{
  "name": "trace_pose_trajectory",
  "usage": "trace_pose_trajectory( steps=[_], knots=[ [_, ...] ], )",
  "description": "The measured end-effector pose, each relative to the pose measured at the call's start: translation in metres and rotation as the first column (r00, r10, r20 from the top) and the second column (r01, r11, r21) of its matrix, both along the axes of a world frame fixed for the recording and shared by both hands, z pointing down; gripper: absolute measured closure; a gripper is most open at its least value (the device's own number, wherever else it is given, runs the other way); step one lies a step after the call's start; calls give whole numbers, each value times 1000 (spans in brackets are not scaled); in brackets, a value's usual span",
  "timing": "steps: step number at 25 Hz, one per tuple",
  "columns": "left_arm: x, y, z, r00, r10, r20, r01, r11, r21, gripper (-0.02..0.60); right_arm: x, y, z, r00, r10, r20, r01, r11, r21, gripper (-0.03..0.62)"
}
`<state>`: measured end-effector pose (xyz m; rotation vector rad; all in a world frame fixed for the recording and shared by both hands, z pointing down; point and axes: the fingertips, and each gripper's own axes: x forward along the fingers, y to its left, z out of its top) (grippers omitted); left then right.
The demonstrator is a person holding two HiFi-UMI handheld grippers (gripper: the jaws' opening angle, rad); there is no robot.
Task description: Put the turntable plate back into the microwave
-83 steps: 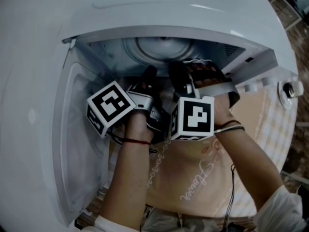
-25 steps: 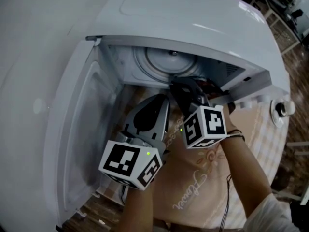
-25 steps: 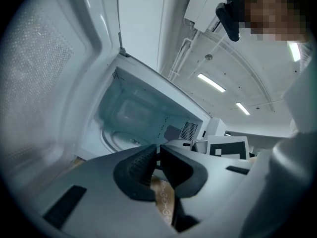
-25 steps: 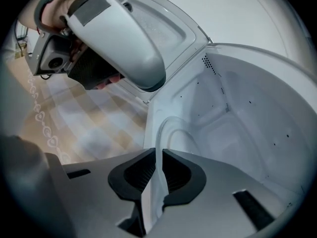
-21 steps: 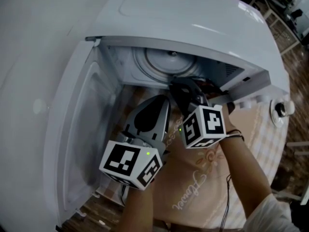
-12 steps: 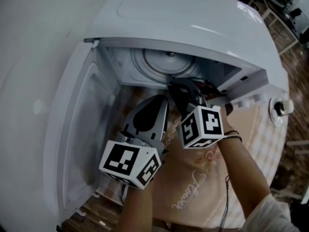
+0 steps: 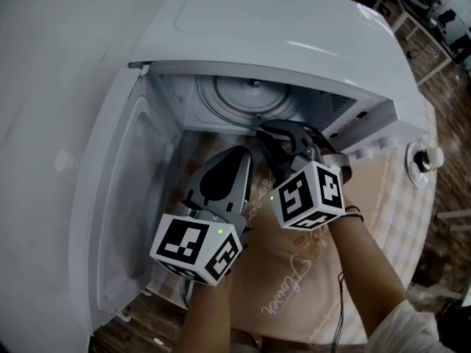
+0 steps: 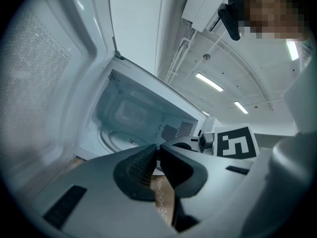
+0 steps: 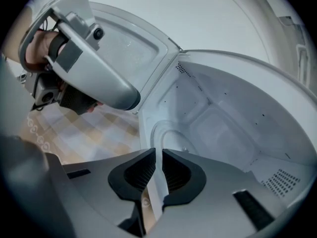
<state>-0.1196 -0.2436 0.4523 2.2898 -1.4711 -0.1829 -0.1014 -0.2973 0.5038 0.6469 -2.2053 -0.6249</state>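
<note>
The white turntable plate (image 7: 250,98) lies on the floor of the open microwave (image 7: 294,28). My right gripper (image 7: 266,132) reaches into the front of the cavity. In the right gripper view its jaws (image 9: 158,155) stand a narrow gap apart, with a pale strip running between the pads, which looks like the plate's (image 9: 166,133) near rim. My left gripper (image 7: 246,153) hangs outside the opening, lower left of the right one. Its jaws (image 8: 158,148) are shut with nothing between them, and the plate (image 8: 121,138) shows beyond them.
The microwave door (image 7: 125,197) is swung wide open to the left, close beside my left gripper. A beige patterned tablecloth (image 7: 294,271) lies under both arms. A round white thing (image 7: 421,160) sits at the microwave's right front.
Since the earliest frame my left gripper has pulled back out of the cavity toward me. Over the last second it stayed still, while the right gripper rolled a little at the opening.
</note>
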Motion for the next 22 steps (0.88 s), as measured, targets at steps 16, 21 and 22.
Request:
trace_pose_trajectory(
  steps=[16, 21, 22],
  knots=[
    [33, 33, -30, 999, 42, 22, -44, 996, 84, 560, 37, 48, -64, 802, 211, 558, -54, 957, -285, 534],
    [48, 44, -53, 997, 72, 43, -77, 990, 119, 560, 52, 65, -87, 710, 258, 656, -19, 937, -348, 534],
    [50, 46, -59, 996, 74, 48, -80, 989, 126, 560, 55, 69, -93, 691, 264, 673, -14, 936, -353, 534]
  ],
)
